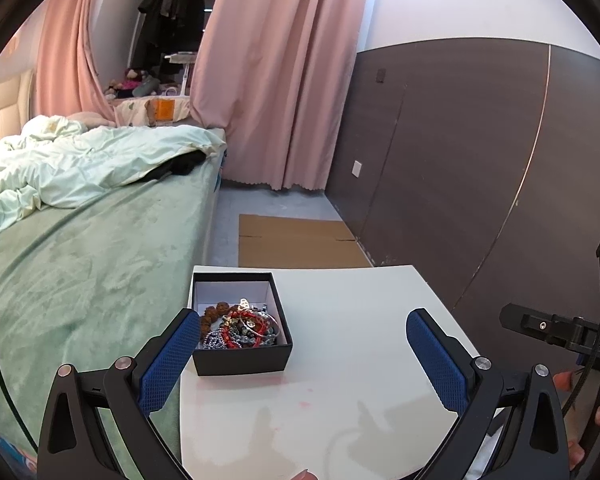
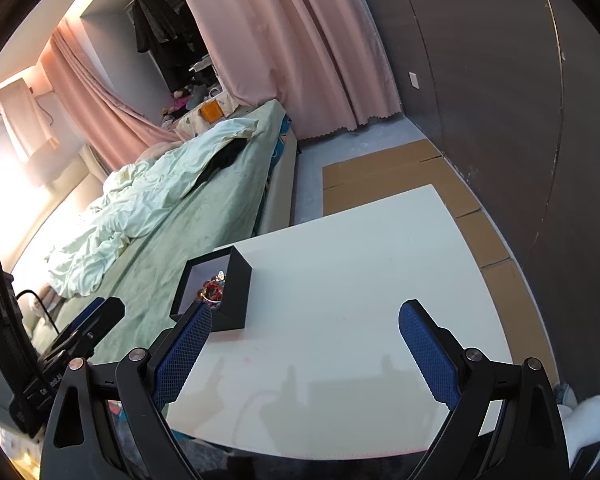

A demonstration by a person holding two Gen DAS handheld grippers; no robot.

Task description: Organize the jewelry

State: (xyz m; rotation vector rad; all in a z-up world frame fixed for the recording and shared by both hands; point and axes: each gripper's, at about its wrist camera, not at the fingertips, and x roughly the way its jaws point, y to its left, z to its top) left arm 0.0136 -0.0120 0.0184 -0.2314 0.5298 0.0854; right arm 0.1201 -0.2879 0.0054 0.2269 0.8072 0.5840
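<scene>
A small black box (image 1: pixel 242 356) with a white lining stands near the left edge of a white table (image 1: pixel 340 380). Inside lies a tangle of jewelry (image 1: pixel 242 326): brown beads, red cords, silver chains and bangles. My left gripper (image 1: pixel 304 328) hovers open above the table, its left blue pad beside the box's left wall, nothing between the fingers. In the right wrist view the same box (image 2: pixel 228 296) sits ahead and to the left, with the jewelry (image 2: pixel 213 290) partly hidden by its wall. My right gripper (image 2: pixel 306 320) is open and empty over the table (image 2: pixel 340 300).
A bed with a green cover (image 1: pixel 88 276) and a rumpled pale duvet runs along the table's left side. Flattened cardboard (image 1: pixel 296 240) lies on the floor beyond the table. A dark panelled wall (image 1: pixel 460 160) is at the right, pink curtains (image 1: pixel 280 80) behind. A hand holds the other gripper's handle (image 1: pixel 580 392).
</scene>
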